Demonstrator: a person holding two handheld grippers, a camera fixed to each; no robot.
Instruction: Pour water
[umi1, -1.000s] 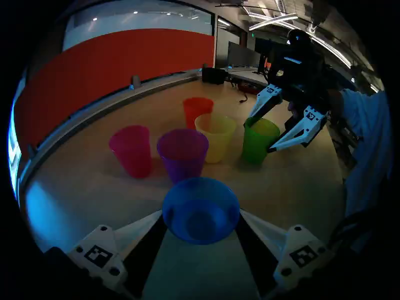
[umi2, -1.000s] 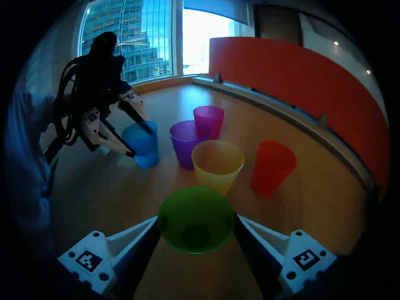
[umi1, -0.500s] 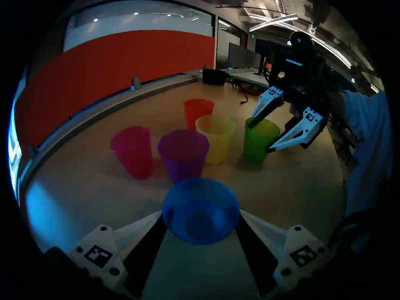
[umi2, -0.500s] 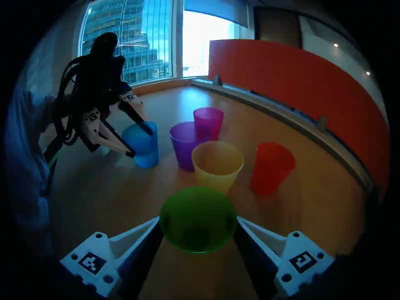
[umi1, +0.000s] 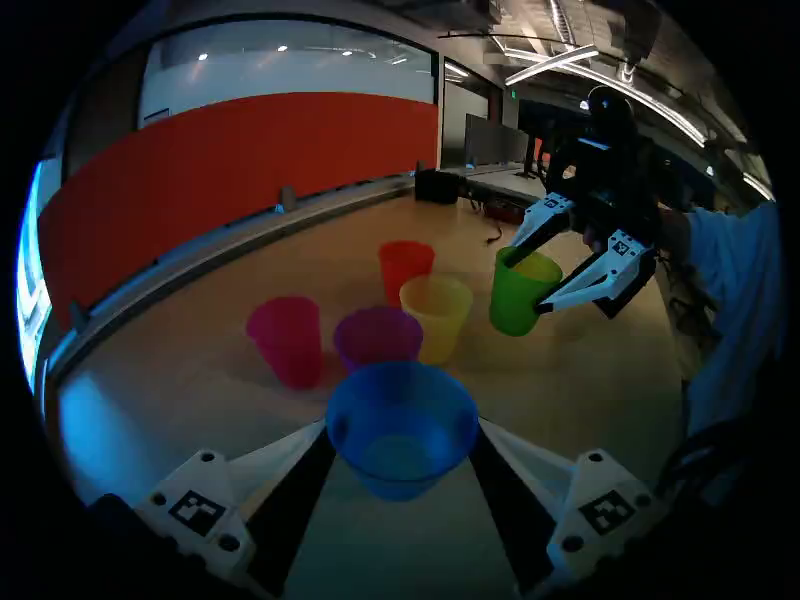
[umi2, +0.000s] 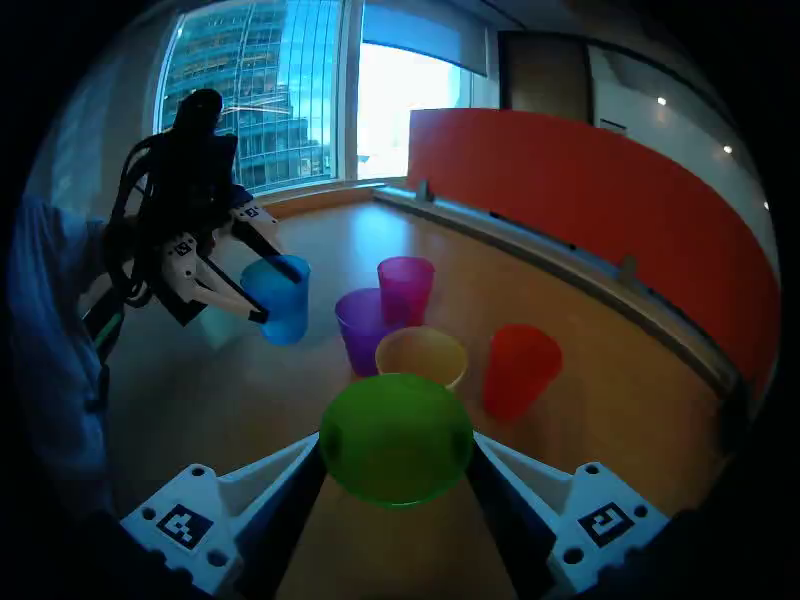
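My left gripper (umi1: 400, 432) is shut on a blue cup (umi1: 402, 400), held upright above the wooden table (umi1: 600, 380). In the right gripper view the left gripper (umi2: 281, 290) holds that blue cup (umi2: 275, 300) at the left, with its shadow on the table below it. My right gripper (umi2: 397, 440) is shut on a green cup (umi2: 397, 420), also upright and raised. In the left gripper view the right gripper (umi1: 522, 284) holds the green cup (umi1: 515, 295) in the air at the right. I cannot tell whether either cup holds water.
A pink cup (umi1: 288, 340), a purple cup (umi1: 378, 335), a yellow cup (umi1: 436, 315) and a red cup (umi1: 405, 268) stand close together on the table between the grippers. An orange wall (umi1: 230, 160) runs behind. A sleeve (umi1: 735, 290) shows at the right.
Both grippers have risen with their cups: the blue and the green cup stood on the table before and now hang above it. The other cups have not moved.
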